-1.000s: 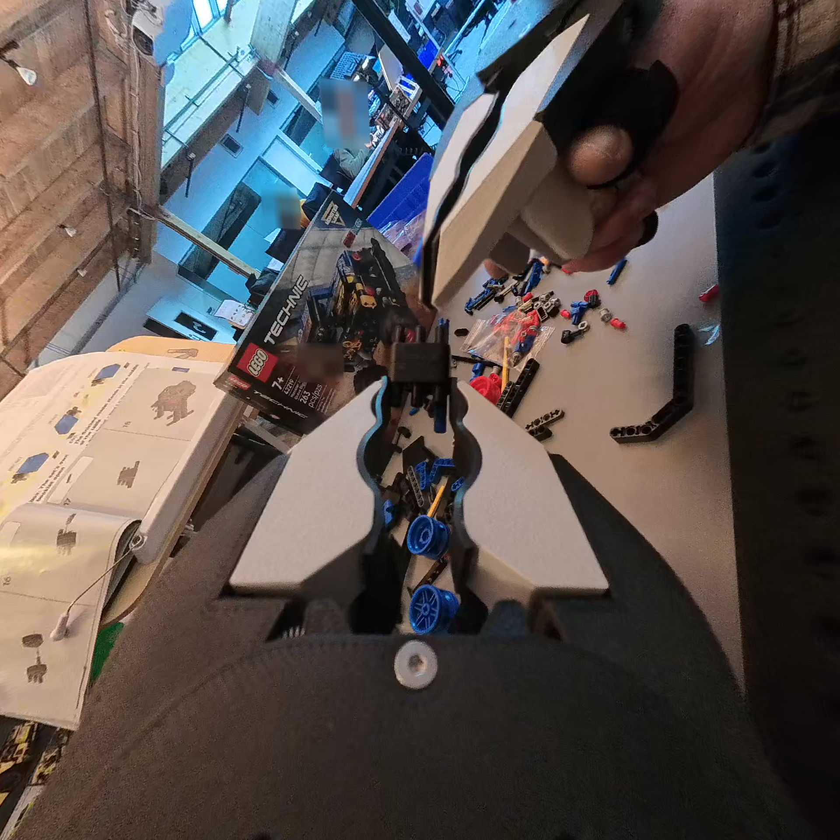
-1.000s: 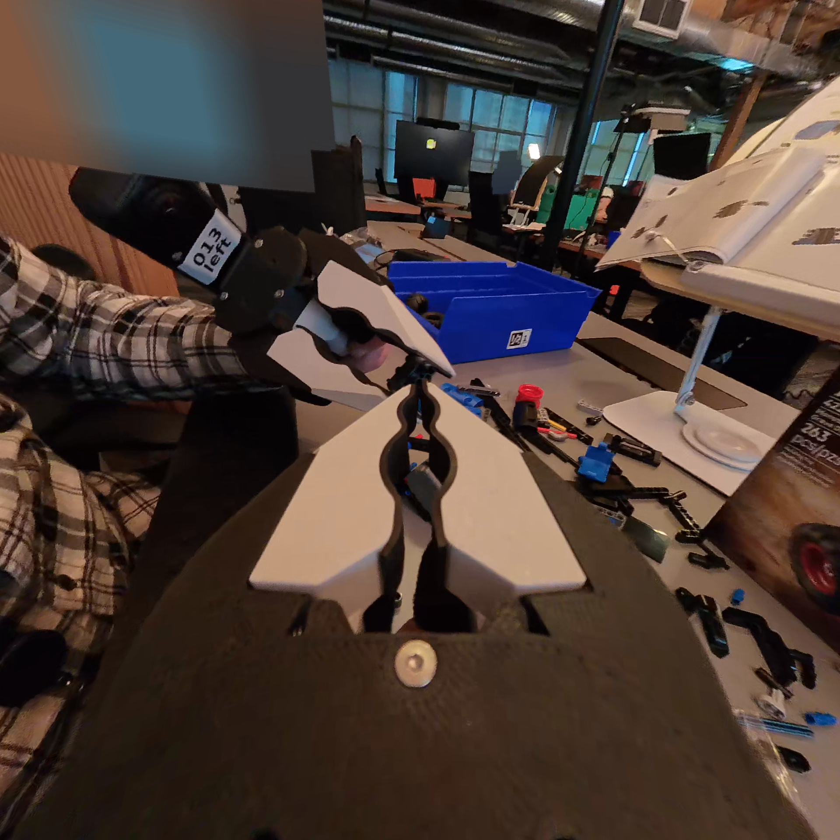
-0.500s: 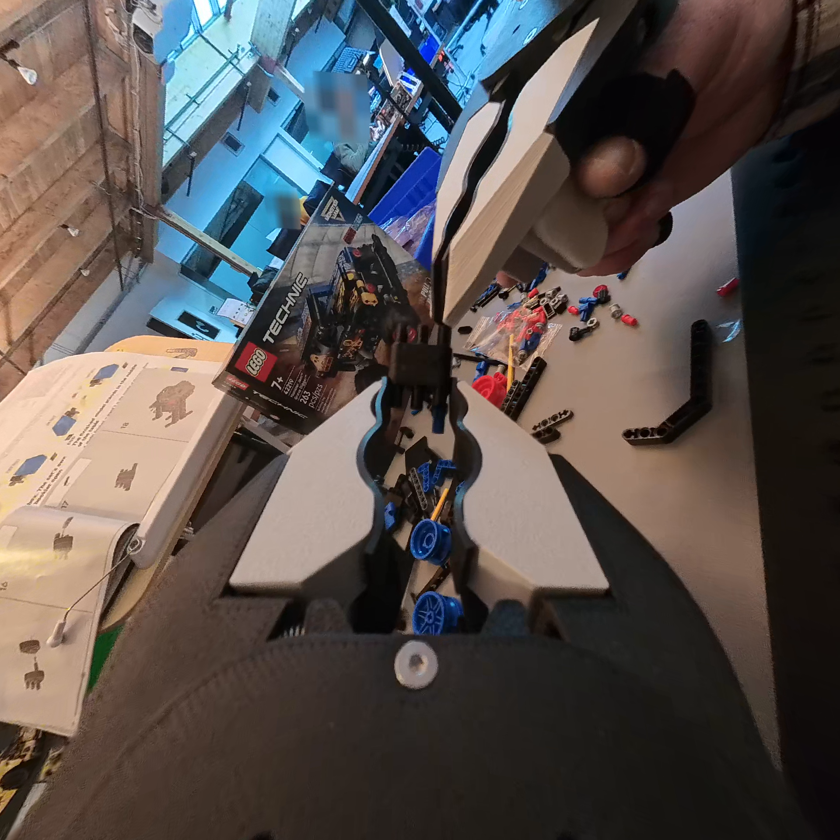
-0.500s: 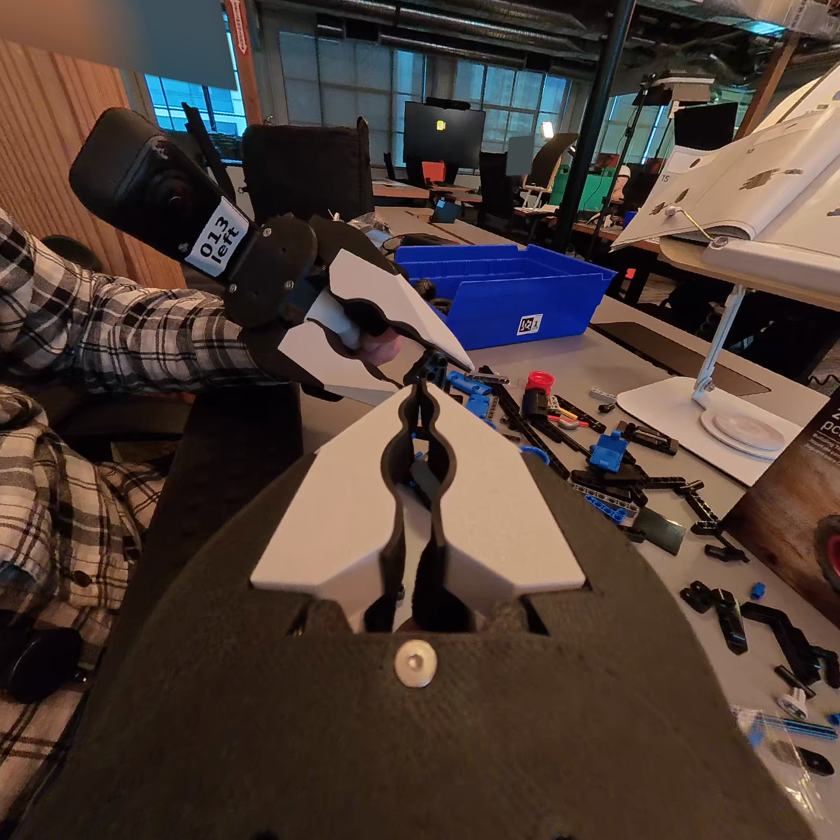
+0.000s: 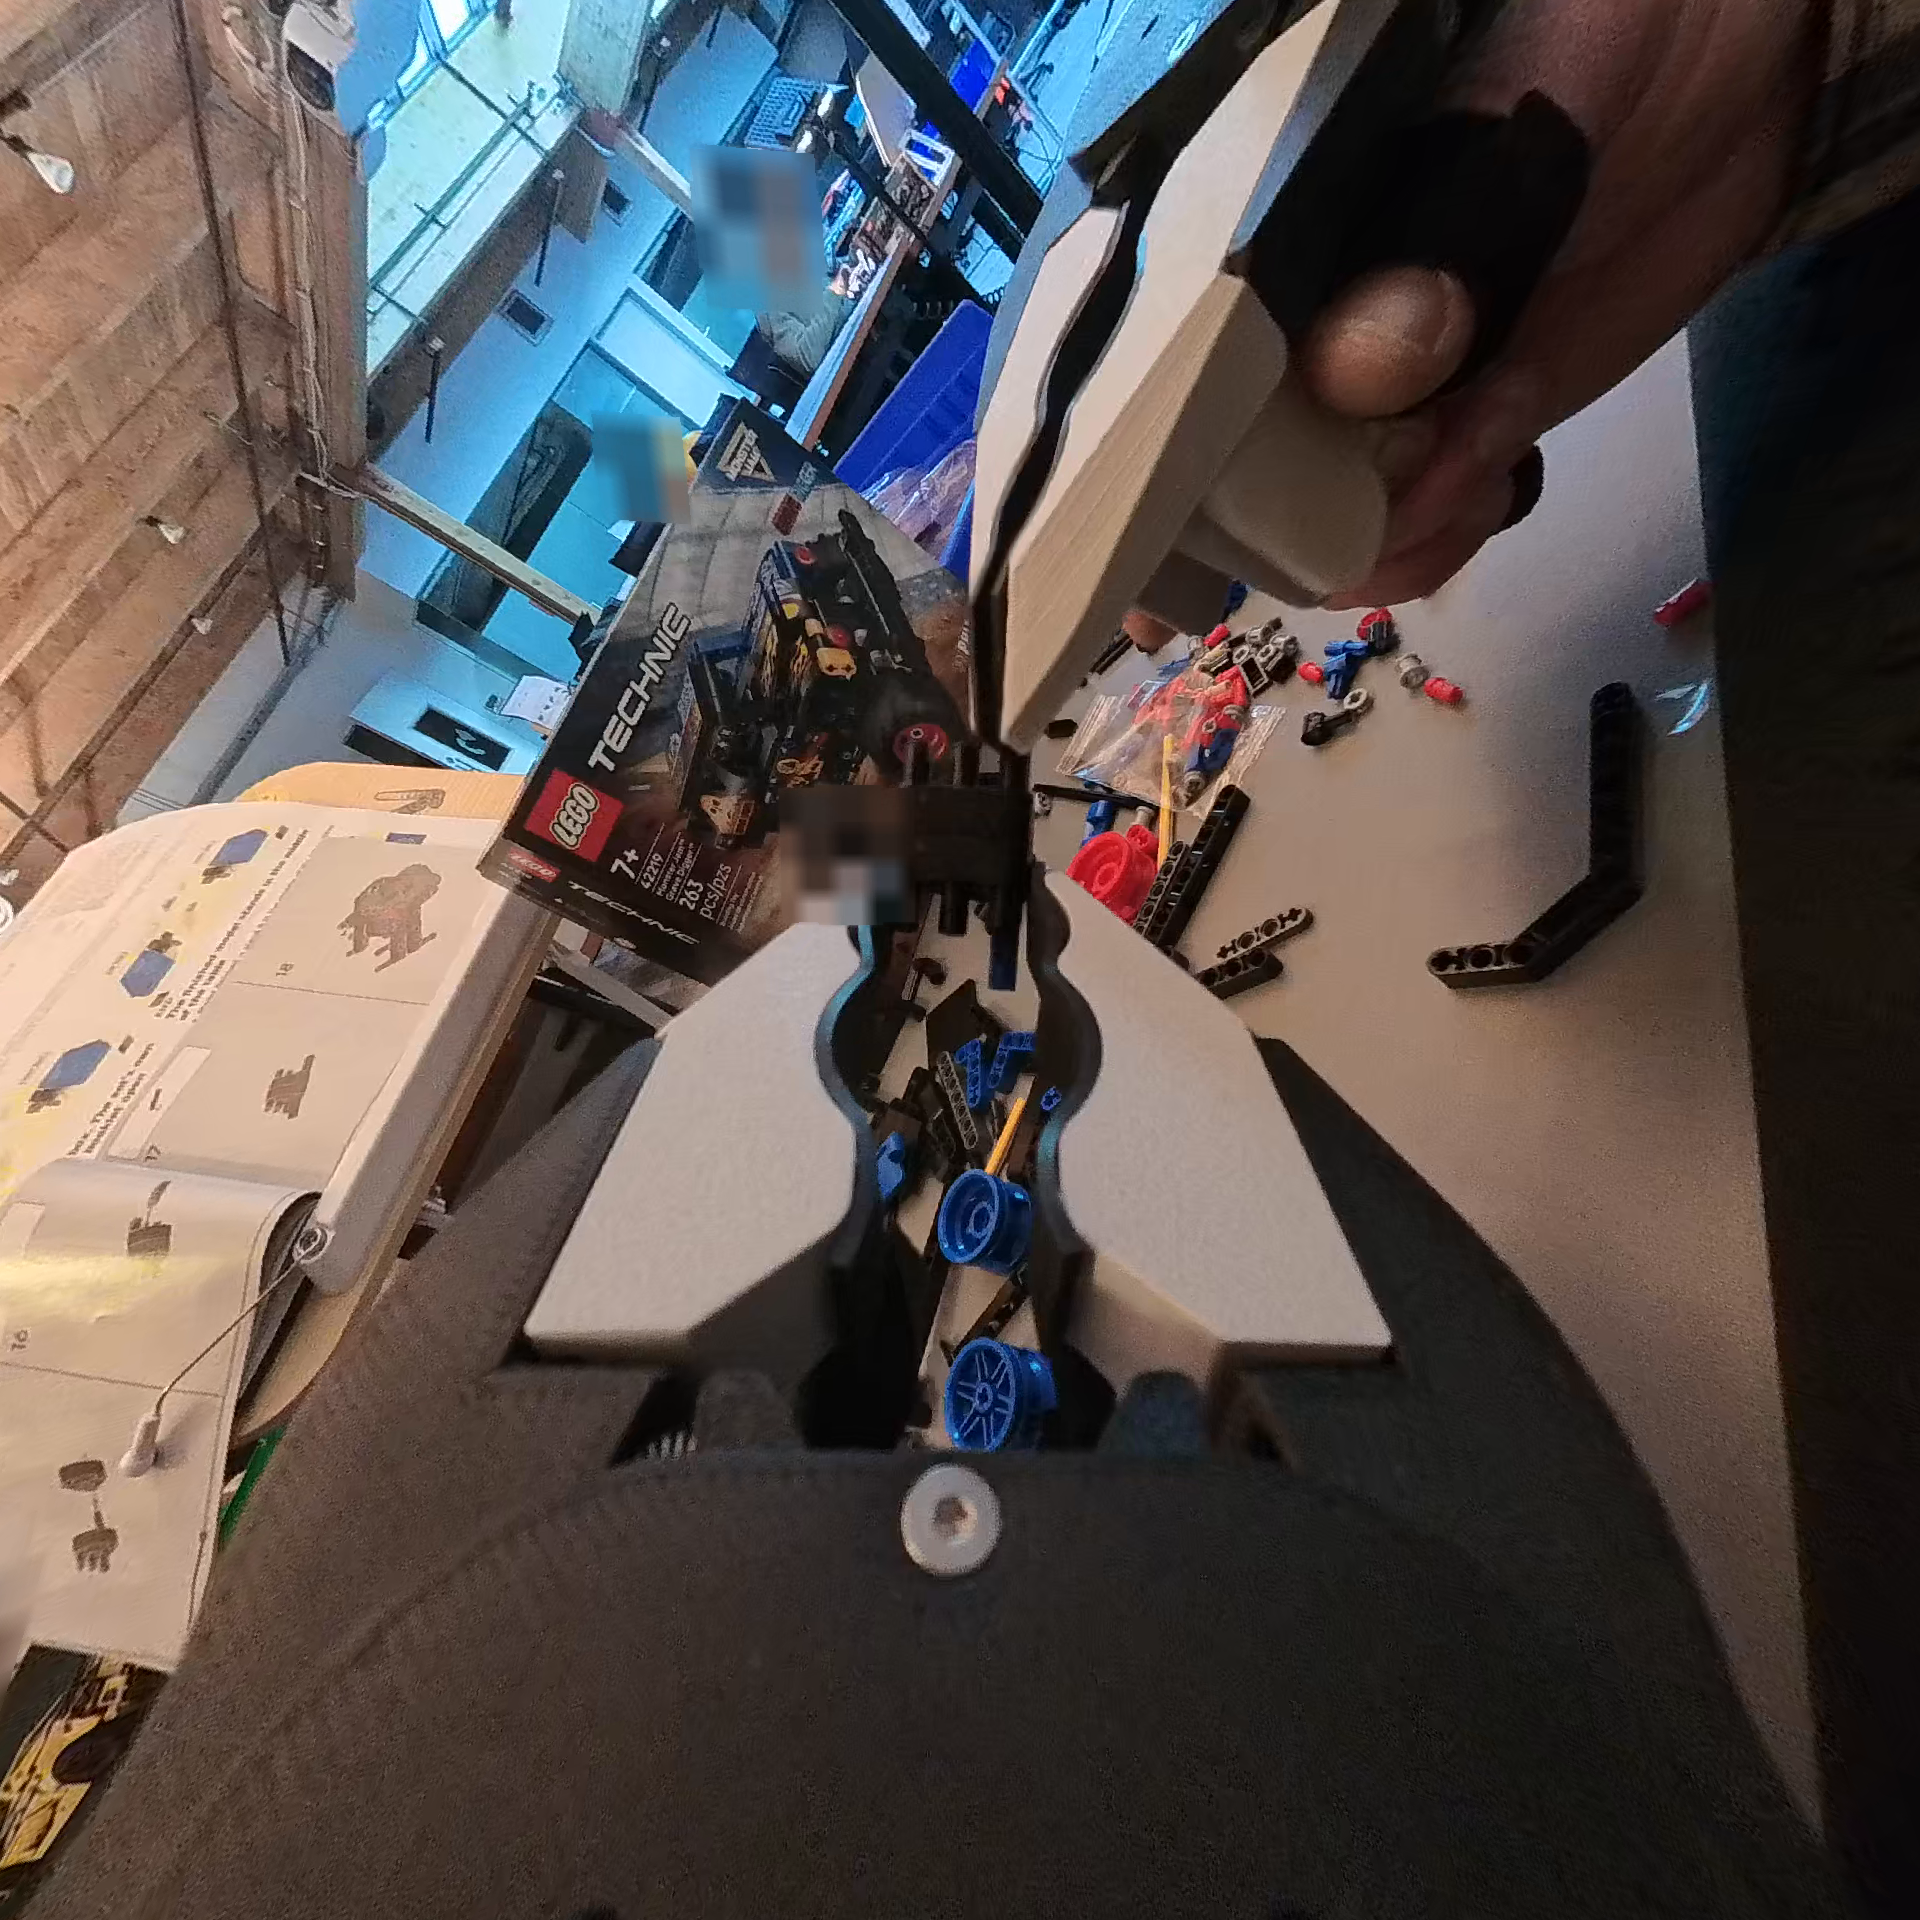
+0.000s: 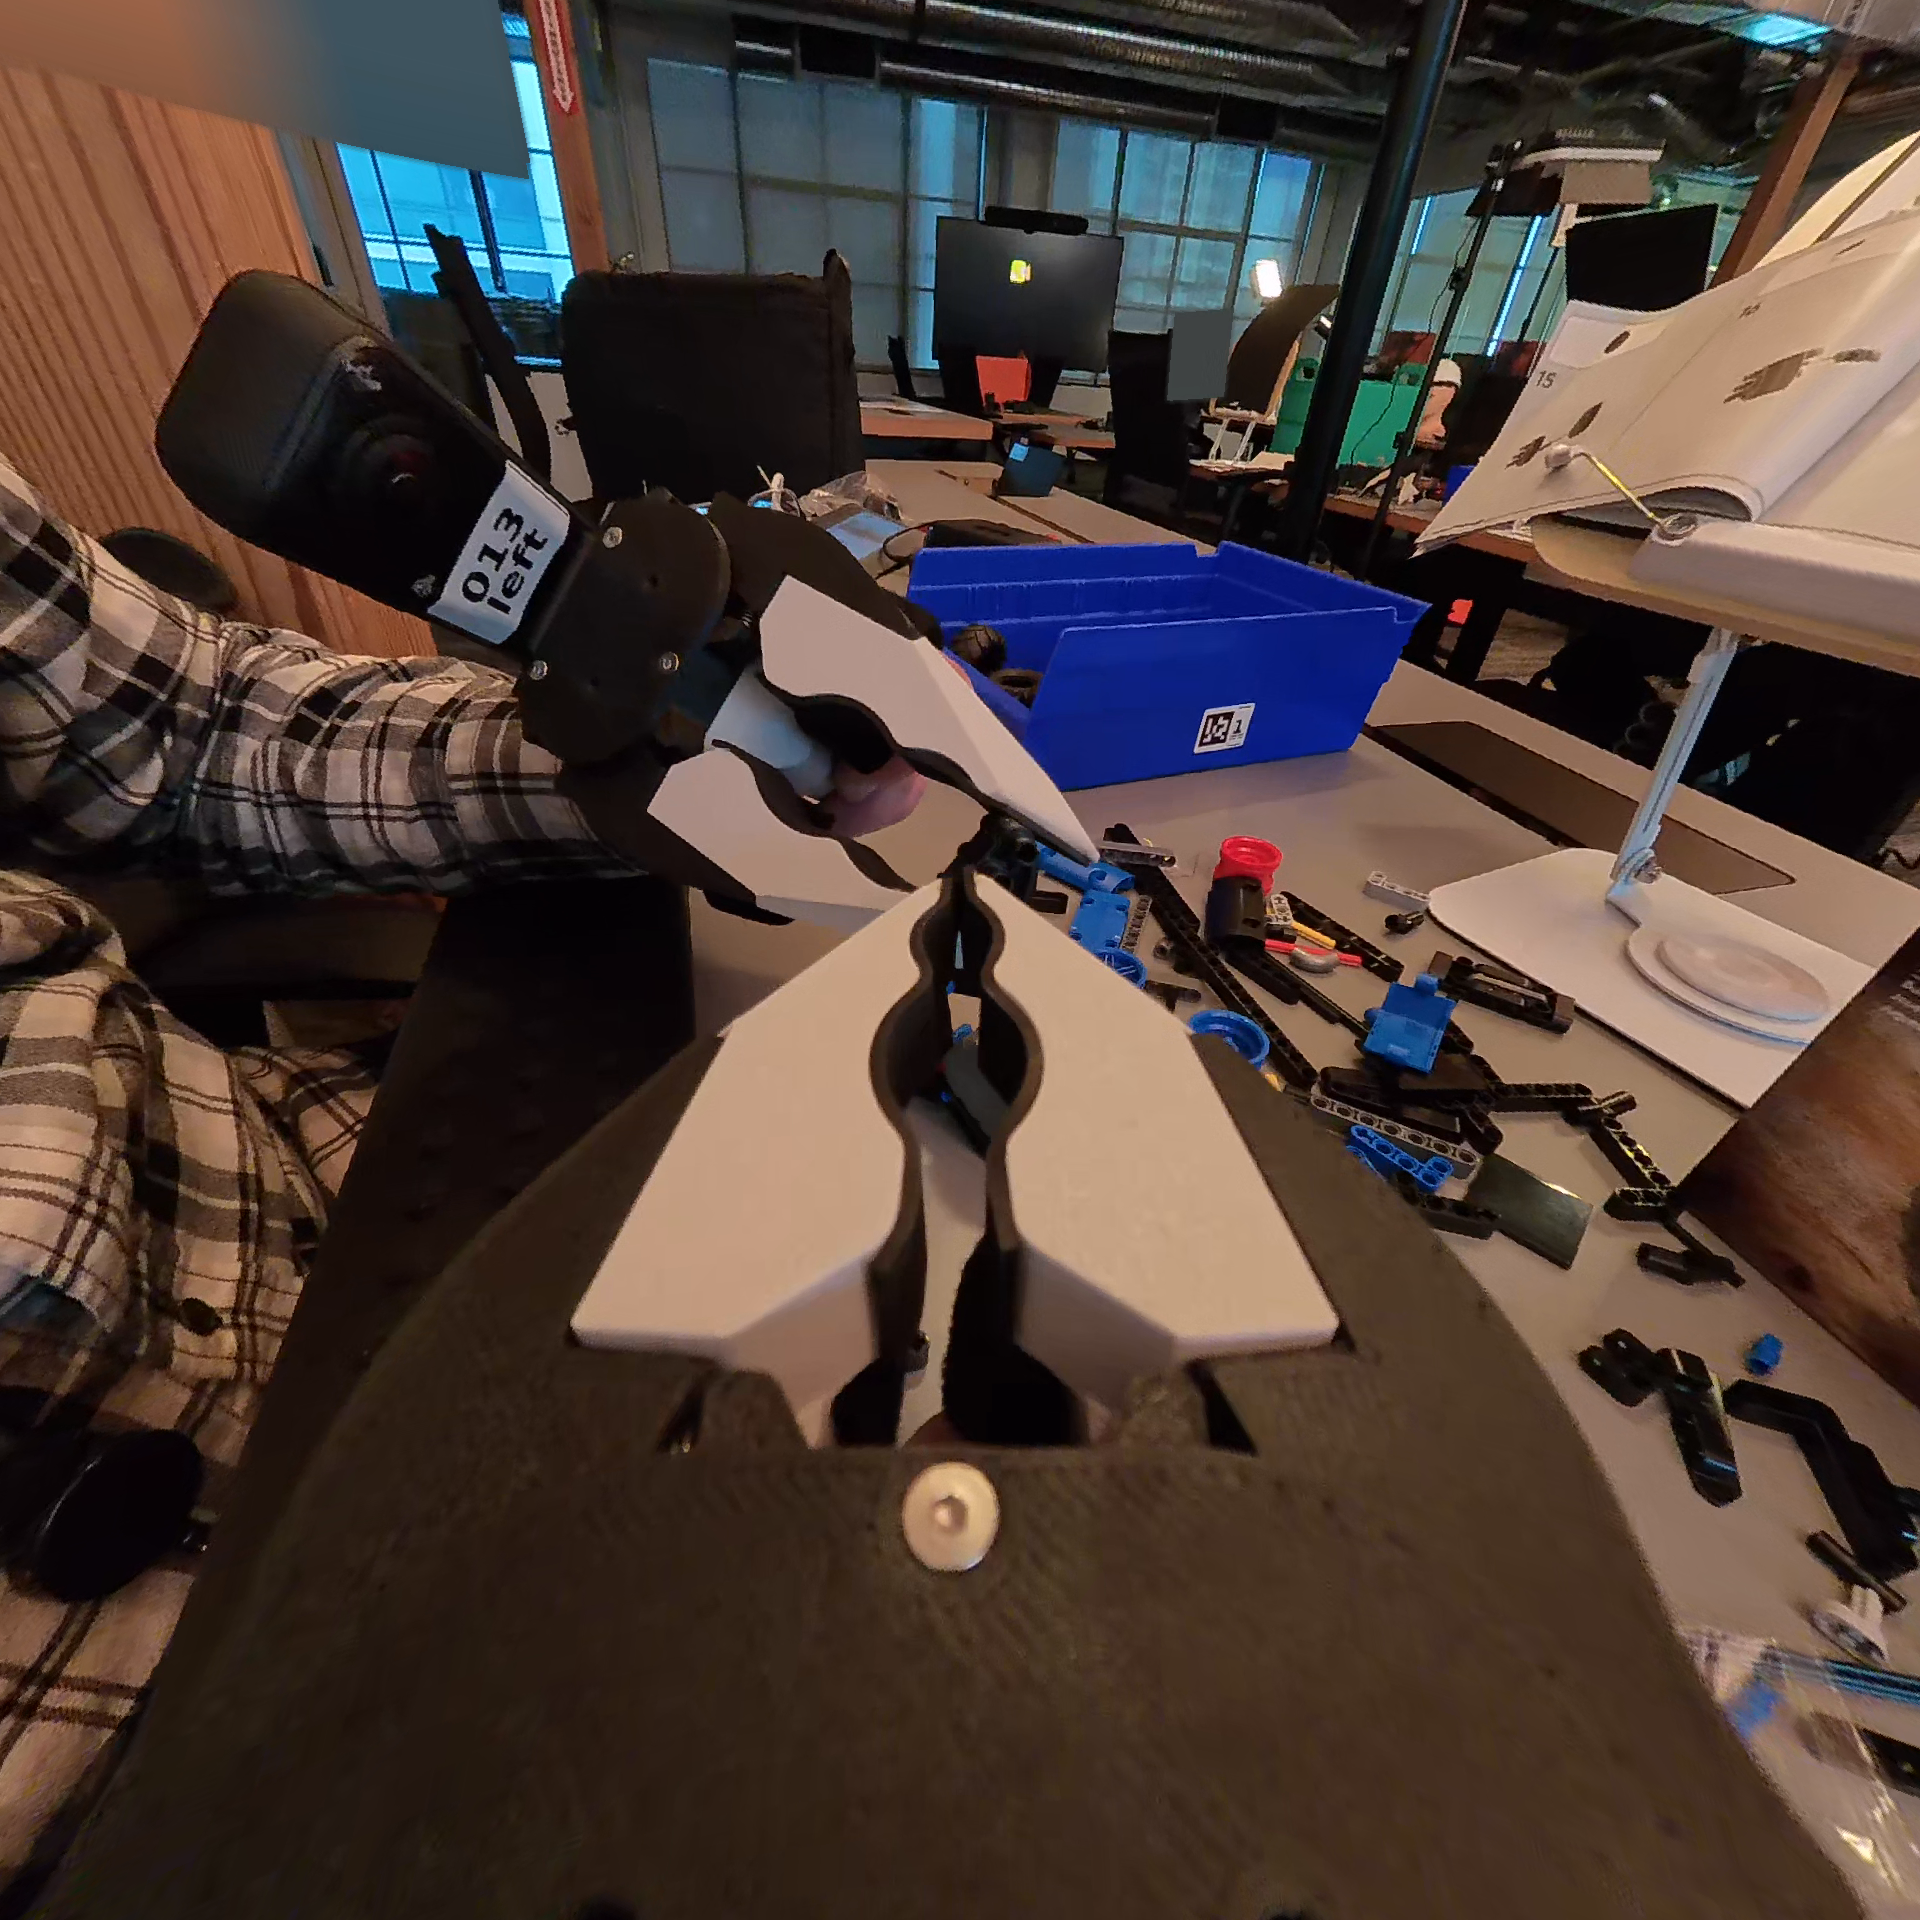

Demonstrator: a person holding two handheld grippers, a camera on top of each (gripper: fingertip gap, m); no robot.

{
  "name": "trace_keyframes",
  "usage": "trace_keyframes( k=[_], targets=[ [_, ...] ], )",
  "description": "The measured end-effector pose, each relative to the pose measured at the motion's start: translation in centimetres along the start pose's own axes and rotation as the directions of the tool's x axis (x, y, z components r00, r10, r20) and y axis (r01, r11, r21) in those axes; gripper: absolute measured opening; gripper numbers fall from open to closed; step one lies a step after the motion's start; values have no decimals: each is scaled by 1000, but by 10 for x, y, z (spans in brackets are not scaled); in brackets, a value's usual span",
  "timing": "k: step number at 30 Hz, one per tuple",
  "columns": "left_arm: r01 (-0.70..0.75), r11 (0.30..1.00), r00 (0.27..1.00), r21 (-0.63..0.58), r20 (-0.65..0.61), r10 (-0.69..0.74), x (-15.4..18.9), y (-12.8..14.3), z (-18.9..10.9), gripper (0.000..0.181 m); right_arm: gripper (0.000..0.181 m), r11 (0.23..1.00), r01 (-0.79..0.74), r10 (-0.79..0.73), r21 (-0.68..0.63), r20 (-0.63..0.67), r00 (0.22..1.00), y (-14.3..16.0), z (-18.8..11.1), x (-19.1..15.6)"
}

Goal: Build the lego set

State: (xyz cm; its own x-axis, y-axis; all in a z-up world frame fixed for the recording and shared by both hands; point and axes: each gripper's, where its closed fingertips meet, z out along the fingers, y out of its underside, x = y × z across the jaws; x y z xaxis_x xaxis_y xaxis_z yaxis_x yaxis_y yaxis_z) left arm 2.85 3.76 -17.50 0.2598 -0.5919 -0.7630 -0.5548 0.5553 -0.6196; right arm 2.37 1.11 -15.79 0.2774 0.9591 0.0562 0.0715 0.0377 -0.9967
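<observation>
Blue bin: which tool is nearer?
Left. The left tool, shut on a black assembly, sits just in front of the blue bin; the right tool is farther back.

We find bare table (image 5: pixel 1455 1195) to the right of the left gripper (image 5: pixel 971 894), broken only by a black angled beam (image 5: pixel 1558 894). Ahead, the right gripper (image 5: pixel 997 727) and the lego box (image 5: pixel 727 769) block the way. In the right wrist view, loose parts (image 6: pixel 1351 1018) crowd the table before the blue bin (image 6: pixel 1195 665) and the white stand (image 6: pixel 1662 914).
</observation>
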Motion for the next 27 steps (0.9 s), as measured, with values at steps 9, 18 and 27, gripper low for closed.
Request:
trace_keyframes(
  k=[9,18,27],
  targets=[
    [-1,1000,1000,-11,-6,1,2,2,-4,22,0,1000,-18,18,11,8,1000,1,-1,1],
    [-89,996,996,3,-6,89,-2,2,-12,22,15,994,-111,110,20,27,994,-6,-2,10],
    [-332,942,943,-52,-2,333,-3,6,-18,23,15,958,-187,234,-219,212,949,4,26,1]
  ],
)
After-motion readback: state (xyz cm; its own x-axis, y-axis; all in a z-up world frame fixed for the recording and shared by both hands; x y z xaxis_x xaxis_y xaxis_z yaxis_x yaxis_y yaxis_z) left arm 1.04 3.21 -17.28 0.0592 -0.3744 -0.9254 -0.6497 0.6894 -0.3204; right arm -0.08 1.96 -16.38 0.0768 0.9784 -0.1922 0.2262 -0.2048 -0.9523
